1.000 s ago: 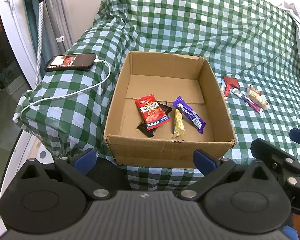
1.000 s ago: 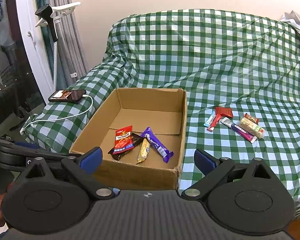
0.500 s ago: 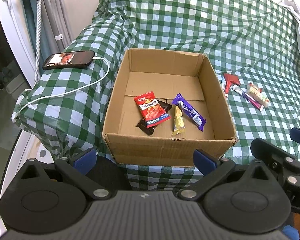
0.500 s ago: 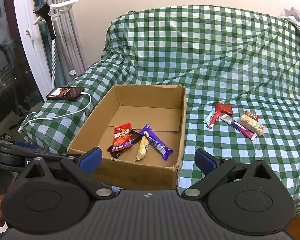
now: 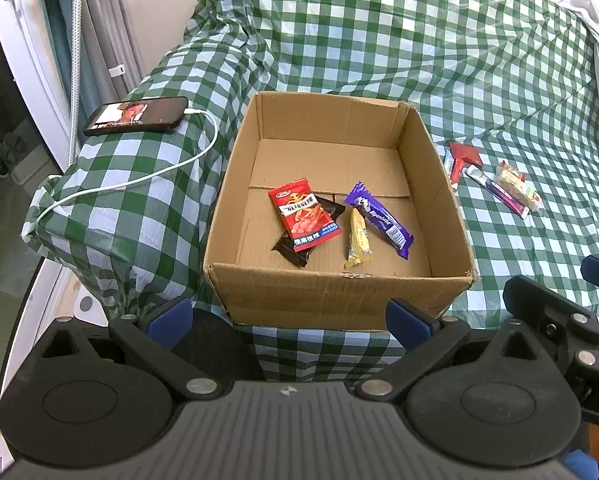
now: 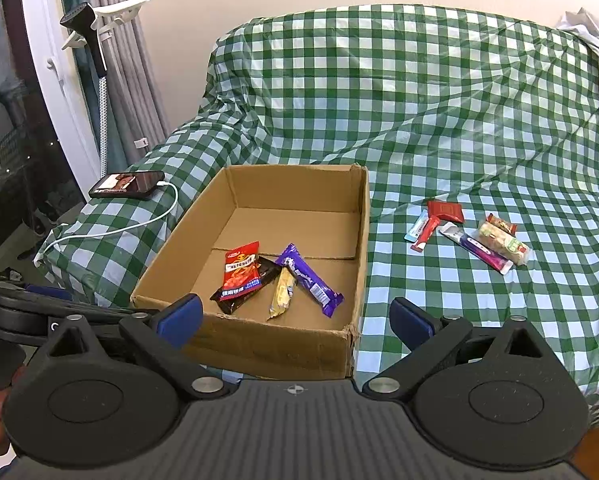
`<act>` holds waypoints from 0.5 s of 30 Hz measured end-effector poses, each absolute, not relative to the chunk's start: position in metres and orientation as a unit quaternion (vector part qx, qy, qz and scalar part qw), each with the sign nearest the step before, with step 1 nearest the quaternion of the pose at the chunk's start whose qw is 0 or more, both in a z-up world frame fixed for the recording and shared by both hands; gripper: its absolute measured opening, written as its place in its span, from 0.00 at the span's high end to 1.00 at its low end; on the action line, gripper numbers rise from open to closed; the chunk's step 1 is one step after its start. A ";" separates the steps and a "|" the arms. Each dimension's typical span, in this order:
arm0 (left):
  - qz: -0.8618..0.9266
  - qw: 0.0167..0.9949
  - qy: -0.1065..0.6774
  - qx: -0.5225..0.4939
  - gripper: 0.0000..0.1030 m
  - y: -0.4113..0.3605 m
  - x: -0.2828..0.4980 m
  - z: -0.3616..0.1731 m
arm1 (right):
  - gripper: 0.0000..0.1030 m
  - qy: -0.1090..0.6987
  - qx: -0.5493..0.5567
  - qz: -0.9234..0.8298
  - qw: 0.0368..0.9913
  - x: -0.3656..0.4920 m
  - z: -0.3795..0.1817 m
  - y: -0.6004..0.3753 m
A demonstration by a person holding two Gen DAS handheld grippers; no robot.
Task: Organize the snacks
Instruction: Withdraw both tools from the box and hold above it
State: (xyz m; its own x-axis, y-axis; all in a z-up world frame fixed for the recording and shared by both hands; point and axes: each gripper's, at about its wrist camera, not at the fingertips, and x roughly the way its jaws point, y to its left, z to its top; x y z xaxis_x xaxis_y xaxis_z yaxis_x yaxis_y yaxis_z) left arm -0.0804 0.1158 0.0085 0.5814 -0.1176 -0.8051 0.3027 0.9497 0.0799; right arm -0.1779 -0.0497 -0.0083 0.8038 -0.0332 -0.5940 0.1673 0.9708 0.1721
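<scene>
I hold both the left gripper (image 5: 287, 316) and right gripper (image 6: 297, 312) spread wide and empty, short of the cardboard box (image 6: 255, 350), whose near wall stands between them and four snacks inside. Five loose snacks (image 6: 469, 234) lie on the checked cloth (image 6: 439, 120) right of the box; a phone (image 5: 137, 115) on a white cable (image 5: 139, 178) rests left.

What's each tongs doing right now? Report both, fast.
Left tongs: open, holding nothing, short of the cardboard box.
Right tongs: open, holding nothing, also short of it.
</scene>
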 end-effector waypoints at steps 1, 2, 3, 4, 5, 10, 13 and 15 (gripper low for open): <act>-0.119 0.883 0.443 0.105 0.00 0.116 -0.080 0.008 | 0.03 0.309 0.109 -0.053 0.943 -0.178 -0.009 -0.050; -0.119 0.882 0.443 0.105 0.00 0.116 -0.080 0.008 | 0.03 0.310 0.110 -0.053 0.943 -0.177 -0.009 -0.050; -0.119 0.882 0.444 0.105 0.00 0.116 -0.079 0.007 | 0.03 0.310 0.110 -0.054 0.943 -0.177 -0.009 -0.050; -0.118 0.882 0.444 0.105 0.00 0.115 -0.079 0.007 | 0.03 0.311 0.110 -0.054 0.942 -0.177 -0.009 -0.051; -0.118 0.882 0.445 0.105 0.00 0.115 -0.079 0.008 | 0.03 0.312 0.111 -0.054 0.942 -0.177 -0.010 -0.051; -0.118 0.881 0.445 0.106 0.00 0.115 -0.078 0.007 | 0.03 0.313 0.114 -0.056 0.941 -0.176 -0.011 -0.052; -0.118 0.880 0.446 0.108 0.00 0.114 -0.078 0.006 | 0.03 0.315 0.115 -0.056 0.940 -0.175 -0.011 -0.053; -0.118 0.880 0.447 0.108 0.00 0.113 -0.078 0.006 | 0.03 0.316 0.116 -0.056 0.940 -0.175 -0.011 -0.054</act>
State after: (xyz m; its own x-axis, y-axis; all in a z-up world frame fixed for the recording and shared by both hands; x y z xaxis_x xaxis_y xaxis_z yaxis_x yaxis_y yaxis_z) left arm -0.0775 0.1133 0.0058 0.5728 -0.1108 -0.8122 0.3041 0.9488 0.0851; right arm -0.1745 -0.0541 -0.0115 0.7939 -0.0323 -0.6072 0.1795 0.9666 0.1832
